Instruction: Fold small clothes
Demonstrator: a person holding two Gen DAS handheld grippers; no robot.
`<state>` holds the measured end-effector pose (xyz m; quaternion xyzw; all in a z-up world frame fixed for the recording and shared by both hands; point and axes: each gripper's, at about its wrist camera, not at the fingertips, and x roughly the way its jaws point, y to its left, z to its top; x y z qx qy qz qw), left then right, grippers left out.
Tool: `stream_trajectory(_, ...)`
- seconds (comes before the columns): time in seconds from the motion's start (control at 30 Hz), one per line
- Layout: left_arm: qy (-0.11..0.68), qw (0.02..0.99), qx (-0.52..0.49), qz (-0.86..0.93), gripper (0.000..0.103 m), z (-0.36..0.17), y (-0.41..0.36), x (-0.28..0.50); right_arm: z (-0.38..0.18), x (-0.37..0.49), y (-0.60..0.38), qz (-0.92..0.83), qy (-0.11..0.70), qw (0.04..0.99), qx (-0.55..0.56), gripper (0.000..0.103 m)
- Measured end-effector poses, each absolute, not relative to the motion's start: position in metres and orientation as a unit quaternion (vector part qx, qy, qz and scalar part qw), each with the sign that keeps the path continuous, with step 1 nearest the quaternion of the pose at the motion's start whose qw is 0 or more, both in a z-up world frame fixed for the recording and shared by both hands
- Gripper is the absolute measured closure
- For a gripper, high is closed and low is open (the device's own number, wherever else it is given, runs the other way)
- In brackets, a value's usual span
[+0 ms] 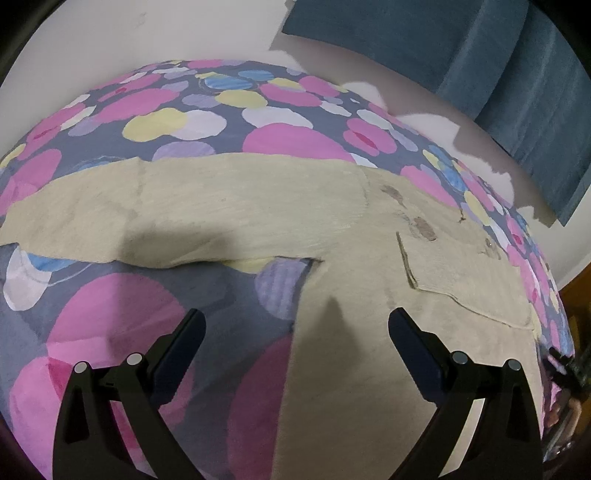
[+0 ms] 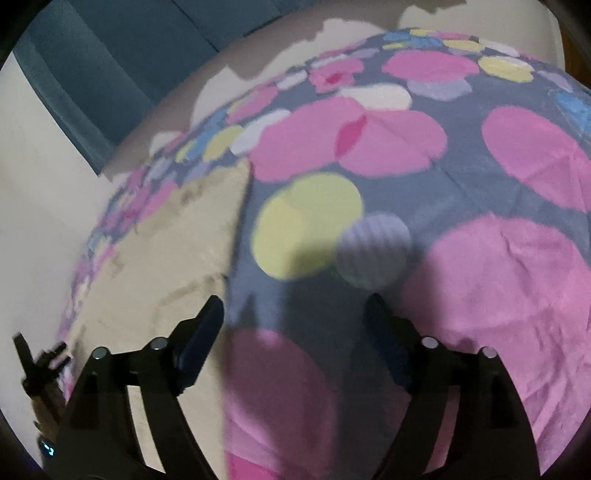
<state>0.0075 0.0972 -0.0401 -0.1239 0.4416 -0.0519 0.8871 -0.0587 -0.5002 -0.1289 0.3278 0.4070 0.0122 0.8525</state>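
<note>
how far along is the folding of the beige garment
Barely begun. Done: the beige garment lies spread on the spotted bedsheet, with no clear fold yet. In hand: nothing; the left gripper and right gripper are both open and empty. Left: every fold.

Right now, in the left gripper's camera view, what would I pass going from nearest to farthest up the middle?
Left gripper, jaws open → beige garment lying flat → spotted bedspread → pale wall.
</note>
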Motion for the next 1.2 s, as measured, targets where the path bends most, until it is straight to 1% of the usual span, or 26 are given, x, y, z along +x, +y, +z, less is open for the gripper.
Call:
stream_trajectory(0.07, 0.443, 0.885, -0.134, -0.052, 0.004, -0.040, 0.105, 0.006, -0.129, -0.062, -0.503, 0.026, 0.398, 0.852, 0.338, 0.016)
stream_trajectory(0.1, 0.443, 0.884, -0.142, -0.053, 0.004, -0.040, 0.111, 0.005, -0.130, -0.062, -0.504, 0.030, 0.396, 0.851, 0.344, 0.015)
stream_trajectory(0.37, 0.436, 0.883, -0.174, -0.025, 0.004, -0.039, 0.166, -0.002, -0.131, -0.064, -0.506, 0.038, 0.391, 0.850, 0.352, 0.012)
stream_trajectory(0.43, 0.432, 0.882, -0.186, -0.006, 0.004, -0.040, 0.192, -0.005, -0.130, -0.064, -0.505, 0.041, 0.390, 0.850, 0.352, 0.009)
stream_trajectory(0.53, 0.425, 0.880, -0.212, 0.015, 0.004, -0.042, 0.226, -0.009, -0.129, -0.064, -0.504, 0.044, 0.389, 0.849, 0.355, 0.008)
stream_trajectory(0.8, 0.399, 0.863, -0.306, 0.049, 0.004, -0.058, 0.328, -0.018, -0.129, -0.065, -0.502, 0.043, 0.390, 0.849, 0.354, 0.007)
stream_trajectory(1.0, 0.378, 0.860, -0.341, 0.034, 0.004, -0.061, 0.362, -0.006, -0.129, -0.065, -0.502, 0.043, 0.390, 0.849, 0.353, 0.007)
stream_trajectory(1.2, 0.361, 0.864, -0.349, 0.021, 0.004, -0.067, 0.382, 0.018, -0.129, -0.065, -0.503, 0.043, 0.390, 0.849, 0.353, 0.007)
